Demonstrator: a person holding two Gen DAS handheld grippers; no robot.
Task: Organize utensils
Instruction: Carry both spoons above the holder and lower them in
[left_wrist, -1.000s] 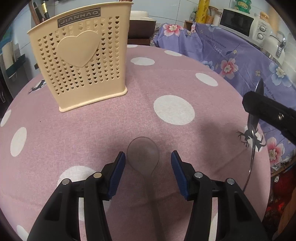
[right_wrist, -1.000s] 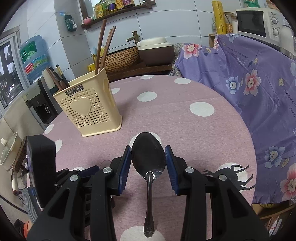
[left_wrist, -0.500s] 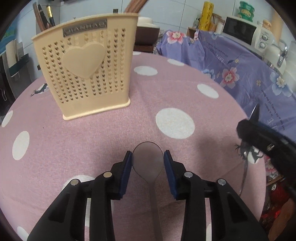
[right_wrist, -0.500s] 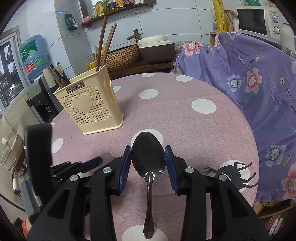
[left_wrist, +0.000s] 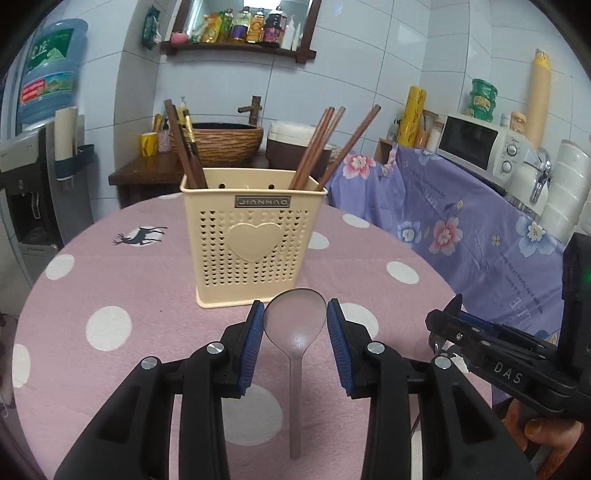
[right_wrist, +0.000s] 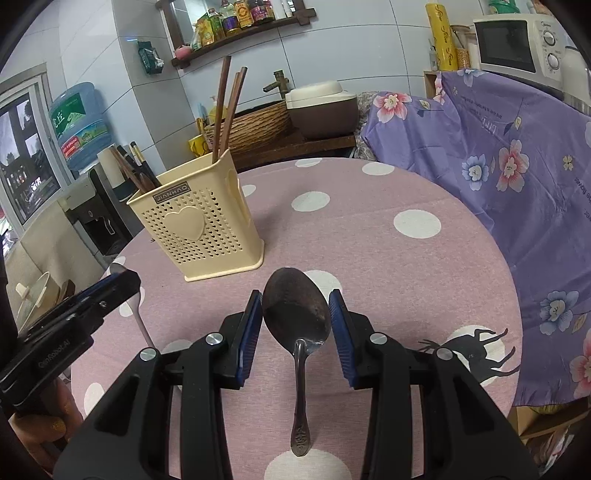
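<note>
**Both grippers holding spoons in front of the holder**

Left gripper (left_wrist: 294, 320): jaws partly open, blue pads (left_wrist: 252, 334) pressing on the bowl of a translucent plastic spoon (left_wrist: 295, 334); its handle is hanging toward 6 o'clock, clear of the pink polka-dot tablecloth (left_wrist: 110, 280). Jaws have just been closing on this spoon.

Right gripper (right_wrist: 295, 317): jaws standing at a similar partial width, clamping the bowl of a metal spoon (right_wrist: 297, 317), handle pointing toward 6 o'clock.

Cream perforated utensil holder (left_wrist: 253, 240) is standing upright on the table at 12 o'clock from the left gripper, at 11 o'clock from the right one. Brown chopsticks (left_wrist: 325, 147) are leaning inside it. Neither spoon is touching the holder.
</note>
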